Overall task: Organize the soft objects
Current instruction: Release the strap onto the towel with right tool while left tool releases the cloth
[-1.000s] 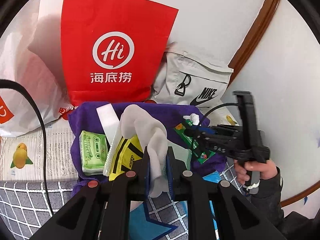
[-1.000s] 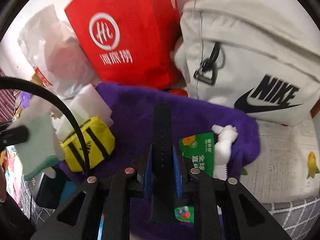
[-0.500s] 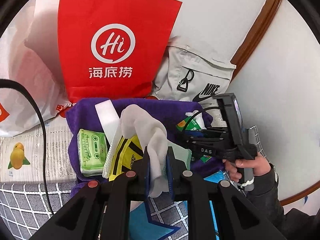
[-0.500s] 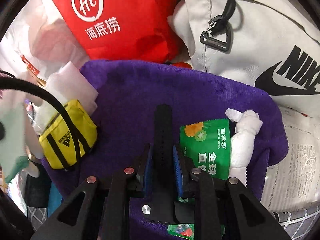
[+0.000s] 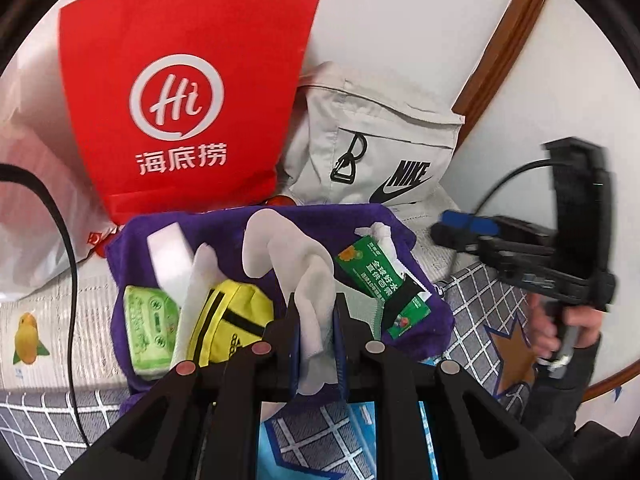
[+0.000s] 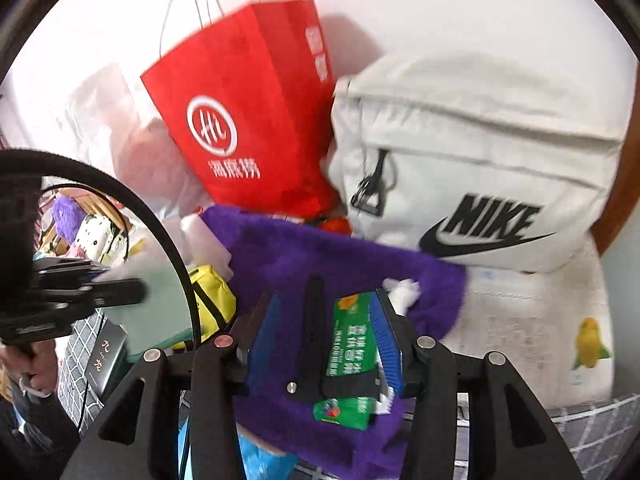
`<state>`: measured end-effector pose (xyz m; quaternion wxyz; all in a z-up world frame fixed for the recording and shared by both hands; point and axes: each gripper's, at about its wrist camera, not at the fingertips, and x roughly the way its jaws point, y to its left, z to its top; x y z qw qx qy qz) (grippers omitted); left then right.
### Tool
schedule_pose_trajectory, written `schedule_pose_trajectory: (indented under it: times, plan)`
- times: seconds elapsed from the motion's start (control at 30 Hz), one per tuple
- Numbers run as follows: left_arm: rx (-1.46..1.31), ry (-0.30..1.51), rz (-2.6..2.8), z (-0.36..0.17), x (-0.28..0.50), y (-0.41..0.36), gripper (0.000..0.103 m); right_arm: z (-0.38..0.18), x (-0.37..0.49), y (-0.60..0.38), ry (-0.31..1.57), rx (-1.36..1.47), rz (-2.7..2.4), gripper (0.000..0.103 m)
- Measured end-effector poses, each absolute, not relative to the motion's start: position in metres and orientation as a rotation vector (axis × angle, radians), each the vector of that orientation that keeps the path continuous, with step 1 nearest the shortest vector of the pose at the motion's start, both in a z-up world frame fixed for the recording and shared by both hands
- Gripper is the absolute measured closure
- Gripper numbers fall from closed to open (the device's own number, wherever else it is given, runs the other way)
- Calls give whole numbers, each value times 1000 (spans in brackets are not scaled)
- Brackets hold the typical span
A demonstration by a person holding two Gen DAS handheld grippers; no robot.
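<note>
My left gripper (image 5: 316,308) is shut on a white sock (image 5: 296,256), which hangs up out of its jaws over a purple fuzzy cloth (image 5: 320,220). On that cloth lie a yellow pouch (image 5: 236,316), a green tissue packet (image 5: 150,328), a green sachet (image 5: 372,272) and a black strap (image 5: 404,294). My right gripper (image 6: 326,300) hovers above the cloth with its jaws opening. The strap (image 6: 314,320) and the sachet (image 6: 352,332) show between its blue pads, which touch neither. The right gripper (image 5: 452,224) appears at the right of the left wrist view, held by a hand.
A red paper bag (image 5: 192,92) and a grey Nike bag (image 5: 380,148) stand against the wall behind the cloth. A white plastic bag (image 5: 32,200) sits at the left. Checked bedding (image 5: 480,308) lies in front, and a black cable (image 5: 60,220) crosses the left side.
The right gripper was shut on the black strap; its jaws have parted and it has lifted back and away to the right. The left gripper shifted slightly, still holding the sock.
</note>
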<state>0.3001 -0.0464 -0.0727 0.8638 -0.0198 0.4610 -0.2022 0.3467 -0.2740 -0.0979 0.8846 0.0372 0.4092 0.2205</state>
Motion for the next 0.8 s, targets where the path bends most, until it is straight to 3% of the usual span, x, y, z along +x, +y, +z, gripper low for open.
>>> schedule_pose_trajectory:
  times: [0.23, 0.8]
  plan:
    - [35, 1024, -405, -89, 321, -75, 89, -76, 335, -284, 808, 57, 448, 55]
    - [132, 1124, -333, -136, 357, -97, 87, -91, 336, -277, 848, 10, 445, 55]
